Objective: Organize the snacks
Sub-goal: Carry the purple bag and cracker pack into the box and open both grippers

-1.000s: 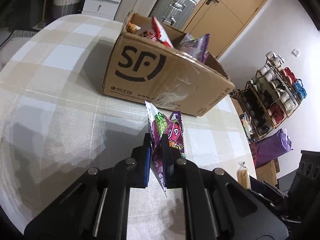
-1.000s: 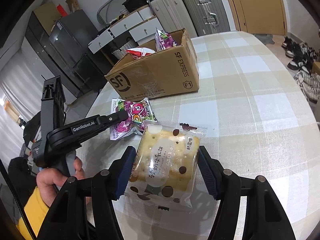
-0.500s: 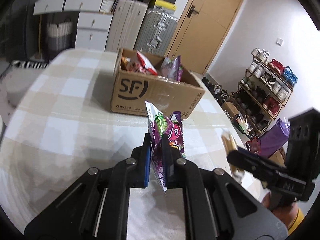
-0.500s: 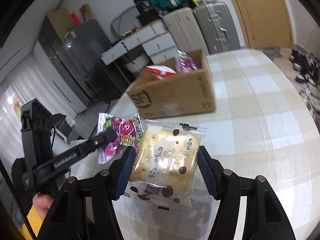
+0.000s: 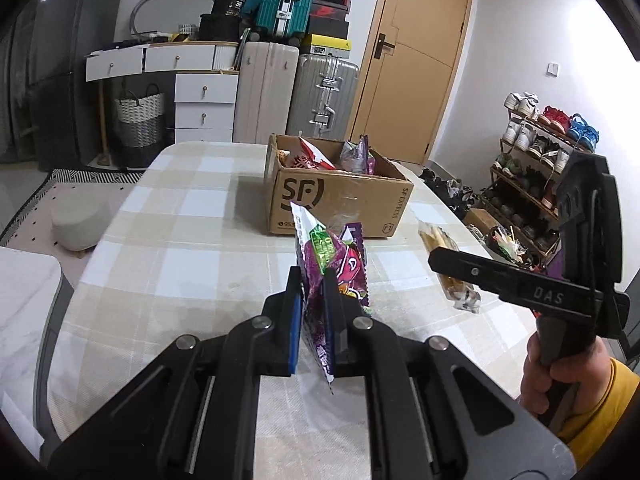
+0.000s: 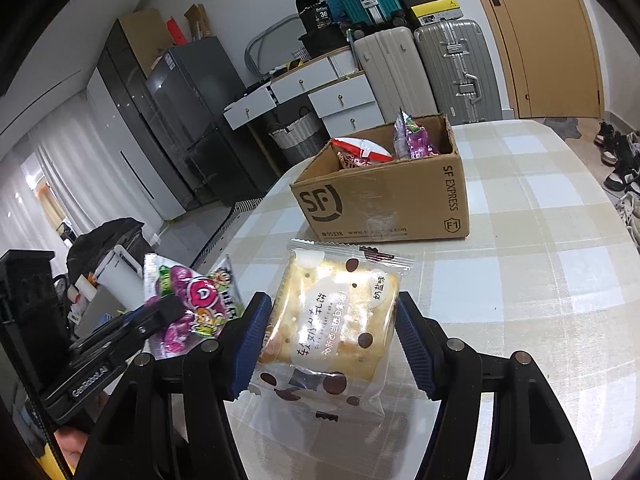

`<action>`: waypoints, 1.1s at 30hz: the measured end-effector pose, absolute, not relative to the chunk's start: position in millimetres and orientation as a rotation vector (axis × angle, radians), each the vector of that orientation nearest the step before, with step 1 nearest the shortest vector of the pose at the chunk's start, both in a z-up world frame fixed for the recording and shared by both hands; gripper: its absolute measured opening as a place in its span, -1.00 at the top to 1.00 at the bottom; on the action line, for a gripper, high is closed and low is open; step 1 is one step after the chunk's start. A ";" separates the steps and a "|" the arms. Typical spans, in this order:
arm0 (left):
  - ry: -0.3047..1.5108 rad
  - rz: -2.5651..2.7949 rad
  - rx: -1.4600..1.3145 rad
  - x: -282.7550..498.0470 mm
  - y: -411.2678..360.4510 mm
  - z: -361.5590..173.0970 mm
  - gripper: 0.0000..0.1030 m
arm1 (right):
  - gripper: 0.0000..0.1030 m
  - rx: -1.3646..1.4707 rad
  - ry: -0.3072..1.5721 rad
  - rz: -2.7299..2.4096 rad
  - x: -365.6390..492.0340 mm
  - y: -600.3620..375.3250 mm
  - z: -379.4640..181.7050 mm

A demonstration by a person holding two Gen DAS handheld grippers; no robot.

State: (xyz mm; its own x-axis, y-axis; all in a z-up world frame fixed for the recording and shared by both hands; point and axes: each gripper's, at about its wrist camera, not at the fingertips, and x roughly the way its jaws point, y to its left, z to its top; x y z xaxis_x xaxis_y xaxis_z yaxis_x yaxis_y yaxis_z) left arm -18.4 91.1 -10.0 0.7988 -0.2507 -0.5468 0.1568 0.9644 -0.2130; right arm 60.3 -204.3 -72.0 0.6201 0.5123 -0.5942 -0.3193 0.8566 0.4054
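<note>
The left gripper [image 5: 311,280] has its blue-padded fingers [image 5: 295,312] closed tight on the lower edge of a purple candy bag [image 5: 334,258], which stands on edge and is held up above the checked worktop [image 5: 192,248]. The right gripper [image 6: 332,320] has its fingers [image 6: 414,348] spread wide and pressed against both sides of a clear-wrapped cracker packet [image 6: 336,320] printed with brown dots; the packet lies flat between them, also raised off the worktop. Seen from the right wrist, the candy bag [image 6: 188,300] sits just to the left of the cracker packet, pinched by the left gripper [image 6: 168,312]. Seen from the left wrist, the right gripper [image 5: 452,264] reaches in from the right with the cracker packet [image 5: 448,260] edge-on. Farther back on the worktop stands an open cardboard box [image 5: 340,204] marked SF, well apart from both grippers. Inside it are a red and white snack bag [image 6: 362,152] and a purple snack bag [image 6: 412,138], both leaning upright.
</note>
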 end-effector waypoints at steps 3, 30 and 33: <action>0.592 -0.210 -0.165 -26.9 97.0 -6.9 0.87 | -0.23 0.272 0.775 0.472 61.3 -202.6 -75.3; 0.494 -0.215 -0.294 54.3 126.9 123.4 0.86 | -0.23 0.284 0.599 0.492 121.8 -221.4 79.4; 0.516 -0.218 -0.284 92.3 119.4 135.2 0.86 | -0.23 0.283 0.616 0.475 148.3 -222.4 91.3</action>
State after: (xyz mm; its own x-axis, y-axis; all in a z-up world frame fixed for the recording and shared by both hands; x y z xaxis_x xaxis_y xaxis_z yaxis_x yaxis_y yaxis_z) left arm 92.3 119.4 135.2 0.8481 -0.2747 -0.4532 0.1330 0.9381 -0.3198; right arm 148.3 -222.4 91.3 0.7145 0.5047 -0.4845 -0.3399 0.8557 0.3902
